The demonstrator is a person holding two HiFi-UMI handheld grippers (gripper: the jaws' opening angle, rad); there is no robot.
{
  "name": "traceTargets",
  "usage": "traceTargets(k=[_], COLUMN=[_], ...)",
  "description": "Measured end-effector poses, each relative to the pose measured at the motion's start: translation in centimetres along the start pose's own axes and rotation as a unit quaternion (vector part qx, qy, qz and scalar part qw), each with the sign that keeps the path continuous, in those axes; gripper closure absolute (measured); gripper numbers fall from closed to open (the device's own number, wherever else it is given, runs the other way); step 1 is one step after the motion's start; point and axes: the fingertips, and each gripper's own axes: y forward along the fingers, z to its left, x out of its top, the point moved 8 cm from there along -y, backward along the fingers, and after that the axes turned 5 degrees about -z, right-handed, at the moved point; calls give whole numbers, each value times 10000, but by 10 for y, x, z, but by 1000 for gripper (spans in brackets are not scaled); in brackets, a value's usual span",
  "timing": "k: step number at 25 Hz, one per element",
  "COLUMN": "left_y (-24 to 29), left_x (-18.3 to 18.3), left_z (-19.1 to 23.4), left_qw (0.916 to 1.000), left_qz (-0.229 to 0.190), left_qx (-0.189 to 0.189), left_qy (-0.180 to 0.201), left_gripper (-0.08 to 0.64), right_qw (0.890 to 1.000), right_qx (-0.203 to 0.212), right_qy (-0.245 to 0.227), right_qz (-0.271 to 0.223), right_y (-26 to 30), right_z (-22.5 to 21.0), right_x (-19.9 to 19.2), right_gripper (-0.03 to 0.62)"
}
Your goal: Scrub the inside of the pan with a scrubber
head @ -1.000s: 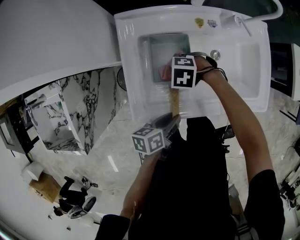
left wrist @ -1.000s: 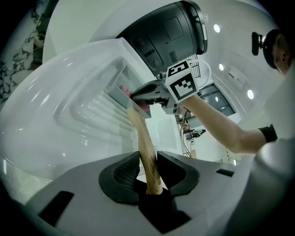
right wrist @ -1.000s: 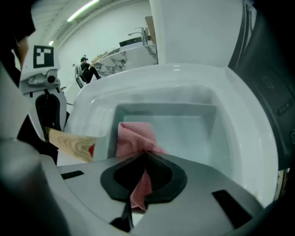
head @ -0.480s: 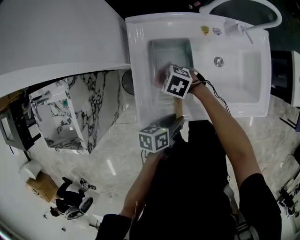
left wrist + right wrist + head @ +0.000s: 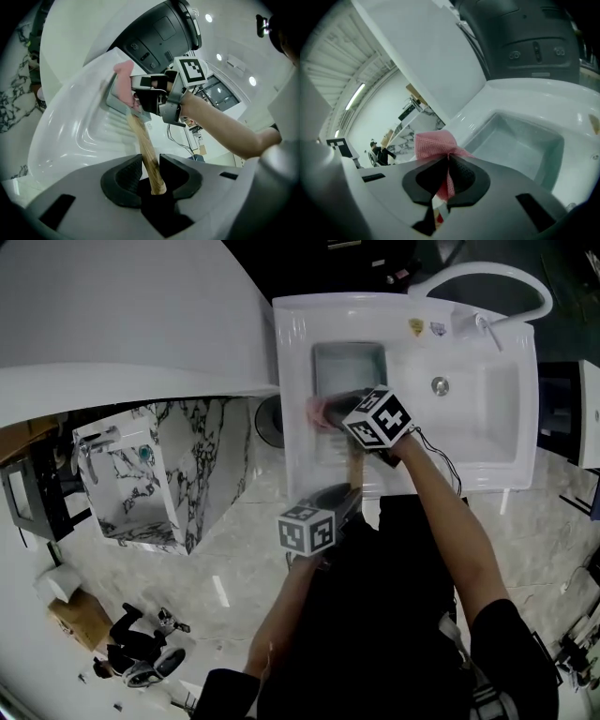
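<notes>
A square grey-green pan (image 5: 349, 369) sits on the draining side of a white sink unit (image 5: 291, 437). Its wooden handle (image 5: 354, 463) runs back toward me. My left gripper (image 5: 349, 487) is shut on the end of that handle (image 5: 146, 152), which passes between the jaws (image 5: 151, 176). My right gripper (image 5: 336, 414) is shut on a pink mesh scrubber (image 5: 322, 411), bunched between the pads (image 5: 447, 176). The scrubber (image 5: 435, 144) hangs over the pan's near left rim, apart from the pan's bottom (image 5: 520, 147). In the left gripper view the right gripper (image 5: 154, 96) holds the scrubber (image 5: 124, 83) above the pan (image 5: 117, 101).
To the right of the pan is the sink basin with its drain (image 5: 441, 385) and a tap (image 5: 480, 298) behind it. A big white curved body (image 5: 122, 324) stands at the left, a marble-faced cabinet (image 5: 183, 465) below it. A dark machine (image 5: 159, 33) looms behind the sink.
The right gripper has rolled over and lifted, bringing the scrubber from the pan's inside to its near left rim. The left gripper keeps its hold on the handle and has shifted slightly.
</notes>
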Motion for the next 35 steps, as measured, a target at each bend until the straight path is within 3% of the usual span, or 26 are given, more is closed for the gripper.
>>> traceTargets(k=[4, 10, 18, 24, 29, 31, 35], left_y=[-14, -30, -40, -39, -19, -10, 8], left_x=[9, 33, 65, 75, 83, 82, 79], left_z=[3, -2, -36, -82, -129, -151, -196], left_qw=[9998, 9982, 9906, 9812, 9736, 9675, 9476], left_qz=[-156, -424, -1013, -1497, -1681, -1727, -1919], left_qx=[86, 88, -206, -299, -279, -195, -72], left_qy=[81, 411, 896, 1180, 1520, 1837, 2553], left_gripper=[434, 486, 509, 522, 525, 525, 526], right_qw=[9977, 9929, 9684, 9550, 9545, 9522, 9451], right_qx=[2, -77, -91, -258, -417, -453, -611], right_qy=[389, 491, 1000, 637, 247, 198, 158], right_qz=[-561, -1077, -2284, -2885, -2943, -3013, -3207], right_y=[-20, -58, -128, -204, -271, -298, -351], right_z=[4, 15, 29, 50, 56, 55, 45], right_x=[7, 10, 8, -2, -24, -36, -58], right_gripper=[560, 560, 560, 560, 560, 560, 560])
